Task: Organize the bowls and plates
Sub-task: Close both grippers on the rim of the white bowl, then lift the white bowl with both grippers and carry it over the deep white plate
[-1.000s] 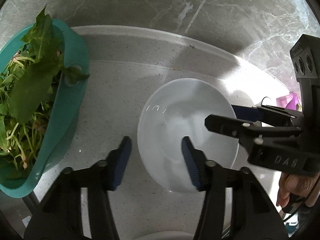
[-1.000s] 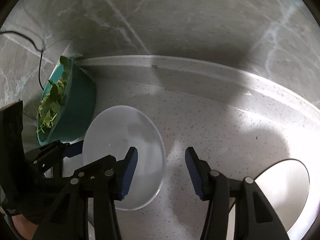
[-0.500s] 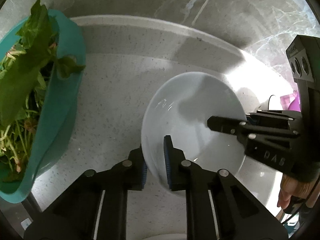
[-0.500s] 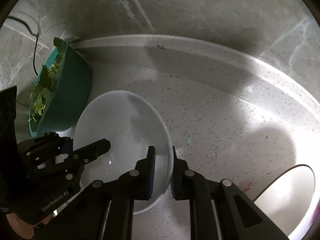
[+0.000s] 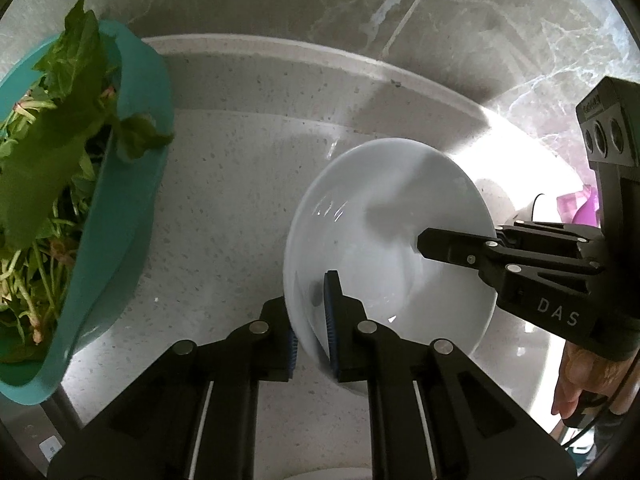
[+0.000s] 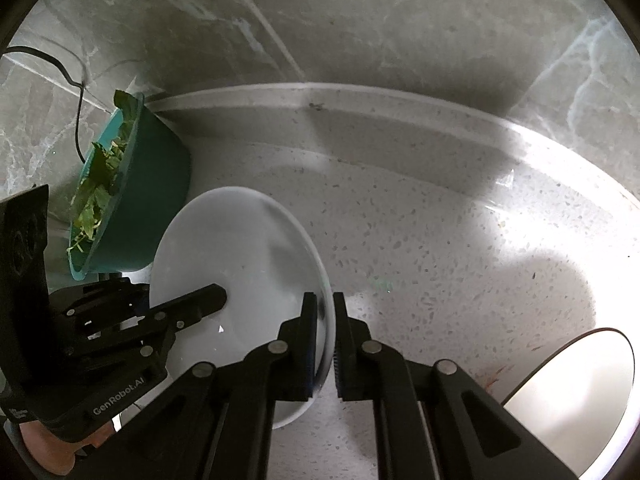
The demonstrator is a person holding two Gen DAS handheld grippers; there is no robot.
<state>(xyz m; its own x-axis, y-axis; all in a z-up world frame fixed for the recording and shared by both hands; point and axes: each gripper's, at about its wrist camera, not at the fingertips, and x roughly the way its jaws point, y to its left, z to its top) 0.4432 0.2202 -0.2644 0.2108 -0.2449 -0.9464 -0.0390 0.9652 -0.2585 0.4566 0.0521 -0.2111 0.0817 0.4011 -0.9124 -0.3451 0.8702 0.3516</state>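
- White bowl (image 5: pixel 384 236): sitting on the speckled counter (image 5: pixel 240 184), right of the teal basin (image 5: pixel 132 184) of leafy greens (image 5: pixel 44 160).
- Left gripper (image 5: pixel 312 320): clamping the bowl's near-left rim.
- Right gripper (image 6: pixel 326 336): pinching the bowl's right rim.
- White plate (image 6: pixel 576 392): lying at the counter's near right.

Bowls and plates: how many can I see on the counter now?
3. The white bowl sits mid-counter, clamped by both grippers. The teal bowl of greens stands left. A pale dish lies at the right edge. Others may be hidden.
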